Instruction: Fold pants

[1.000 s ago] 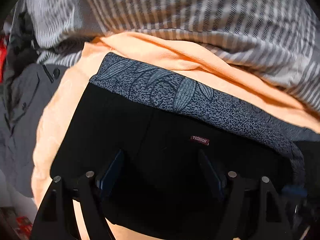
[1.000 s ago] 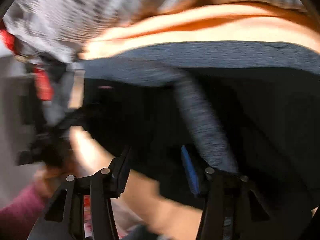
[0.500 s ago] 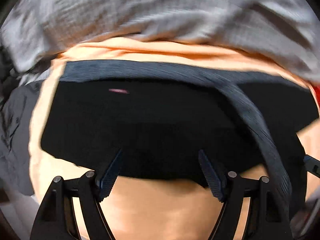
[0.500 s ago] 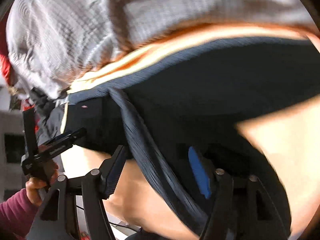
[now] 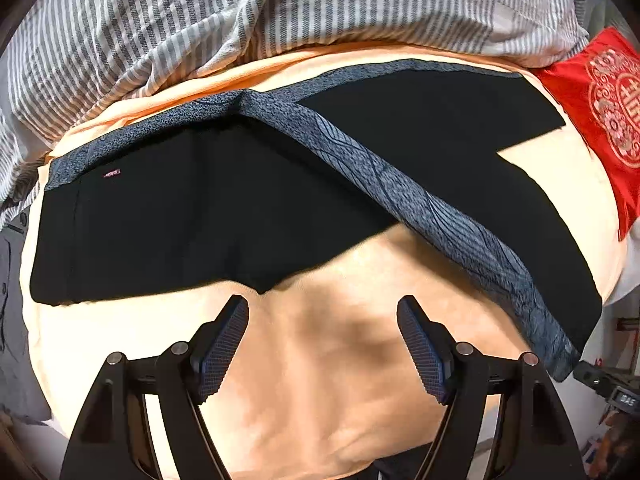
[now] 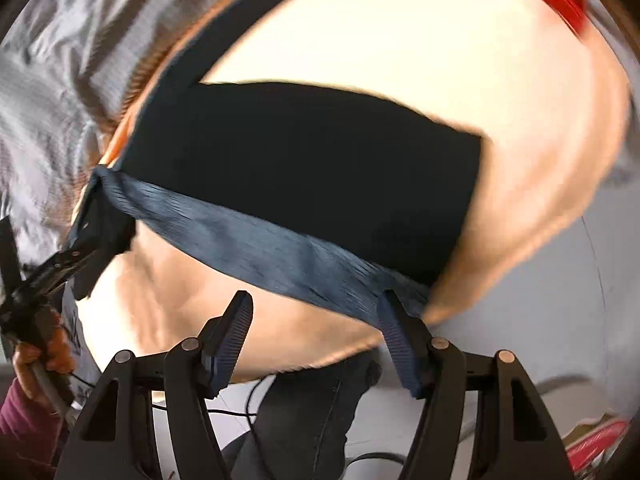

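Observation:
Black pants (image 5: 192, 216) with a blue-grey patterned side band (image 5: 400, 184) lie spread on an orange sheet (image 5: 320, 380). One leg runs along the back, the other slants toward the near right. A small "FASHION" label (image 5: 112, 173) sits near the waist at left. My left gripper (image 5: 322, 340) is open and empty, hovering just short of the pants' near edge. My right gripper (image 6: 316, 328) is open and empty over the near end of the slanted leg (image 6: 304, 184); the patterned band (image 6: 280, 256) lies just beyond its fingertips. This view is blurred.
A grey-and-white striped quilt (image 5: 240, 12) is bunched along the back. A red embroidered cushion (image 5: 600, 100) lies at far right. Grey garments (image 5: 8, 280) hang off the left. The bed's near edge drops to a pale floor (image 6: 540, 340), with dark clothing (image 6: 312, 408) below.
Both grippers have pulled back from the pants toward the near edge of the bed. The right gripper has let go of the leg, which now lies slanted on the sheet.

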The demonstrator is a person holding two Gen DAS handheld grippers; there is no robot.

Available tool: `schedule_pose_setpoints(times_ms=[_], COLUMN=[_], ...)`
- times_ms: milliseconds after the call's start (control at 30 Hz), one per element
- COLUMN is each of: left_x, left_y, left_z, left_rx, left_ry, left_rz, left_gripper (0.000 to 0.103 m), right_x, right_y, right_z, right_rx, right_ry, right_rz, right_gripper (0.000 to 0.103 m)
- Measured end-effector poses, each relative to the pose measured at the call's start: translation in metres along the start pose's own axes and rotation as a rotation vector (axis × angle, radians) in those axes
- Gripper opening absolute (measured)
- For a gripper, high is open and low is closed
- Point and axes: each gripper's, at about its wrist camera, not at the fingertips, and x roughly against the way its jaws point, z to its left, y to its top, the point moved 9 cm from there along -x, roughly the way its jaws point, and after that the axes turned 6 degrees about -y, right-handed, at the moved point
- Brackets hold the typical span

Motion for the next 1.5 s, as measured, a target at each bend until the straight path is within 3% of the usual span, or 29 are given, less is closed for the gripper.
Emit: schedule_pose_setpoints(times_ms=[167, 333, 433, 567, 633, 700, 833, 1000, 1167, 1333, 1500], left_x=[-0.007, -0.019, -0.025, -0.036, -0.042, -0.045, -0.051, -0.057, -0.060, -0.048, -0.046], left_y=[-0.009, -0.016, -0.019, -0.021, -0.022, -0.023, -0.026, -0.025, -0.009, 0.052, 0.127], left_z=[-0.003, -0.009, -0.017, -0.032, -0.039, -0.042, -0.050, -0.062, -0.082, -0.098, -0.104], left_rx=[-0.042, -0.052, -0.049, -0.060, -0.063, -0.054, -0.019, 0.006, 0.058, 0.111, 0.139], left_ry=[0.000, 0.006, 0.010, 0.016, 0.025, 0.028, 0.022, 0.019, -0.022, -0.049, -0.038], left_rz=[0.012, 0.041, 0.057, 0.086, 0.105, 0.117, 0.151, 0.179, 0.177, 0.094, 0.010], left_gripper=[0.078, 0.078, 0.078, 0.078, 0.078, 0.078, 0.078, 0.078, 0.078, 0.078, 0.078], right_x=[-0.020, -0.029, -0.032, -0.044, -0.046, -0.042, -0.002, 0.050, 0.093, 0.112, 0.112], right_y=[-0.011, -0.012, -0.015, -0.013, -0.013, -0.009, 0.006, 0.058, 0.138, 0.233, 0.308], right_z=[-0.028, -0.041, -0.036, -0.025, -0.026, -0.024, -0.011, 0.016, 0.043, 0.073, 0.084], right_rx=[-0.009, -0.040, -0.020, 0.004, -0.011, -0.038, -0.002, 0.037, 0.065, 0.166, 0.250], right_ry=[-0.064, -0.024, 0.059, 0.116, 0.148, 0.219, 0.339, 0.422, 0.485, 0.445, 0.384], right_rz=[-0.002, 0.021, 0.045, 0.087, 0.130, 0.173, 0.177, 0.110, 0.019, -0.057, -0.079], right_gripper=[0.068, 0.067, 0.048, 0.042, 0.017, 0.010, 0.009, 0.008, 0.006, 0.003, 0.003])
